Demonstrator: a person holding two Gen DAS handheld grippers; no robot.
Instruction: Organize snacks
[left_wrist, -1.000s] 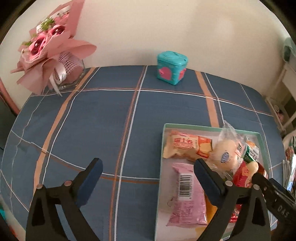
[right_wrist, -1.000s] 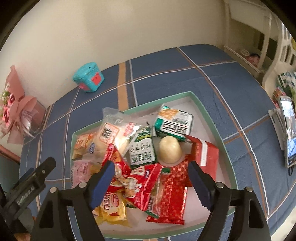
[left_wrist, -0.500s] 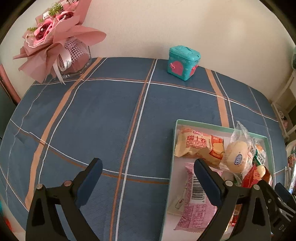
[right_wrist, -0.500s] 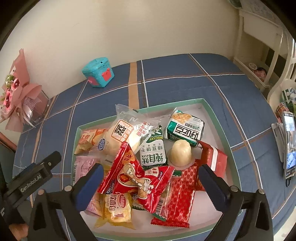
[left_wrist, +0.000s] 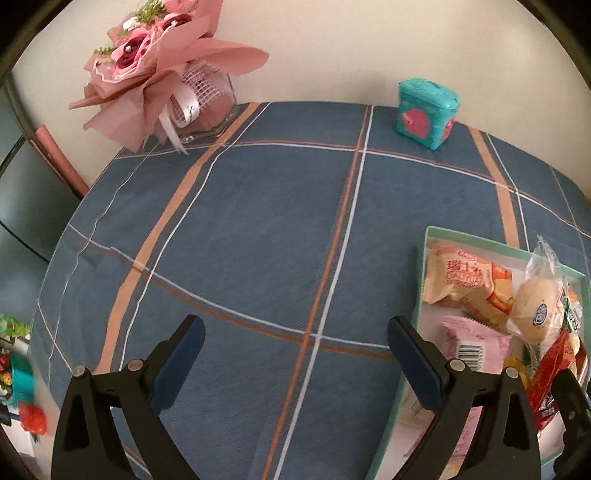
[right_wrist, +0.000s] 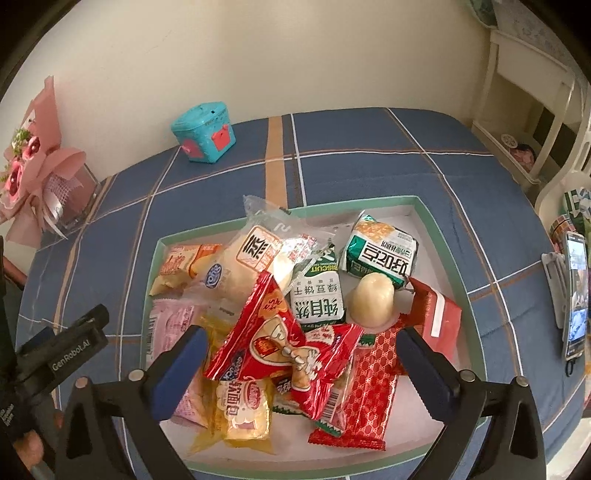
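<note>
A green-rimmed tray on the blue plaid cloth holds several snack packets. Among them are a red bag, a green and white biscuit pack, a pale jelly cup, a pink pack and a yellow bread pack. My right gripper hangs above the pile, wide open, its pads either side of the red bag without touching it. My left gripper is open over bare cloth, left of the tray. An orange bread pack and the pink pack show there.
A teal box stands at the back by the wall, also seen as the teal box. A pink bouquet in a glass vase sits back left. A phone on a stand is at the right edge. A white chair stands beyond.
The right gripper's jaws spread wider over the snack pile. The left gripper drifted left, off the tray and over bare cloth, so the tray slid toward the right edge of its view.
</note>
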